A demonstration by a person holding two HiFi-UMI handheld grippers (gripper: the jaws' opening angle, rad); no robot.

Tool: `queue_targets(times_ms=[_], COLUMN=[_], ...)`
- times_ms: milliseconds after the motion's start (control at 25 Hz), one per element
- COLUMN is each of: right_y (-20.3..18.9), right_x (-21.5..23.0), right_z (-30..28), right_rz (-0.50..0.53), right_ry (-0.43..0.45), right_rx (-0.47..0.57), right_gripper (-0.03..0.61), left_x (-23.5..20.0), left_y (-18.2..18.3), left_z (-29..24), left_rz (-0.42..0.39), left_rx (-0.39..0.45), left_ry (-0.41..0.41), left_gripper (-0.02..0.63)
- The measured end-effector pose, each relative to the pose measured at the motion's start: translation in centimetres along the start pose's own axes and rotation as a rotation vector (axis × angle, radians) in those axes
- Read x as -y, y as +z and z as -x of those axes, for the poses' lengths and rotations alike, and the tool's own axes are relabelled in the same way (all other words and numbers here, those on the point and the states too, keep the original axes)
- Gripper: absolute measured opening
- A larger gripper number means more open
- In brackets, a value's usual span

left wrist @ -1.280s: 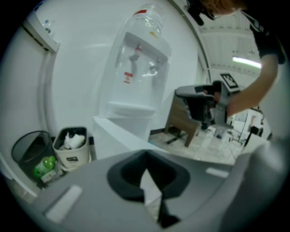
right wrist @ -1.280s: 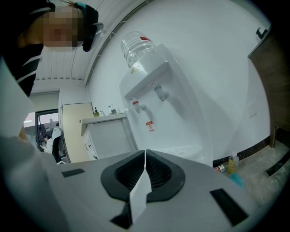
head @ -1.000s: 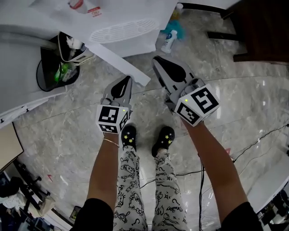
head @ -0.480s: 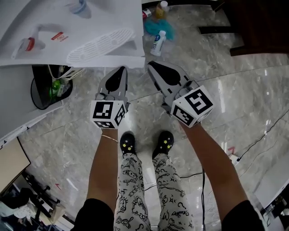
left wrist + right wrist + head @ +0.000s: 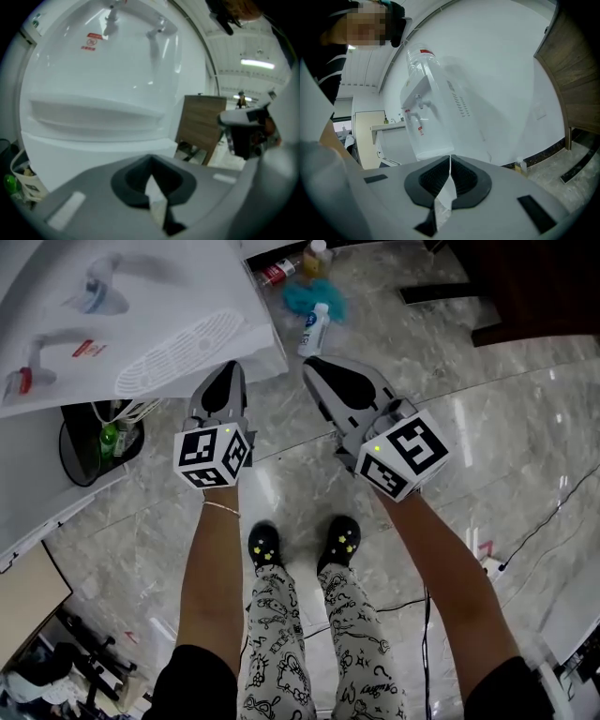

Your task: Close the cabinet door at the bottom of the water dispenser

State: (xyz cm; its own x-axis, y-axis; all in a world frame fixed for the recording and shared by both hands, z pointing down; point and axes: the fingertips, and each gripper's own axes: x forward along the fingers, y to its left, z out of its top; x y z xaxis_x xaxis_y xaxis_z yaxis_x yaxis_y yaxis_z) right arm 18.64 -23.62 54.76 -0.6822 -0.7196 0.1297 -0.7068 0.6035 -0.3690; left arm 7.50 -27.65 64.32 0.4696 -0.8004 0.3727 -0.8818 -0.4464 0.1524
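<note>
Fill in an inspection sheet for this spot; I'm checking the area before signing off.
Surface: glossy grey marble floor.
Job's things: water dispenser just ahead; no open cabinet door seen.
Clutter: white bottle, teal cloth, black bin with rubbish.
Grippers: left gripper and right gripper both shut, holding nothing.
Cables: cable trailing over the floor, right.
Surroundings: dark wooden furniture.

Bright even light, glare on the marble floor (fisheye-dark corners in gripper views).
</note>
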Motion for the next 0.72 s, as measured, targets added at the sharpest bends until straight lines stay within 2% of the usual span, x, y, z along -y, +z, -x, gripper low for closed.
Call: queue_targets(times_ms=[280,480,720], right_y=[0.6,1.2,0.9], right_x=[1.3,1.2,0.1], right_z=[0.4,-0.3,-1.0], right_rz=[0.007,0.007,0.034], right_ry=[-0.018,-0.022,-0.006], right_rx=[0.012,0.023,0.002], right_gripper=[0.017,0.017,0.017], left_x=[-1.1,-1.3,0.0], left_y=[0.6,0.8,1.8], left_z=[-2.1,-2.6,-1.7], left_rz=[-0.023,-0.02,-0.008], left_rx=[-0.008,-0.012,0.027], left_ry=[0.029,0.017,-0.018], left_gripper=[0.0,0.0,0.0])
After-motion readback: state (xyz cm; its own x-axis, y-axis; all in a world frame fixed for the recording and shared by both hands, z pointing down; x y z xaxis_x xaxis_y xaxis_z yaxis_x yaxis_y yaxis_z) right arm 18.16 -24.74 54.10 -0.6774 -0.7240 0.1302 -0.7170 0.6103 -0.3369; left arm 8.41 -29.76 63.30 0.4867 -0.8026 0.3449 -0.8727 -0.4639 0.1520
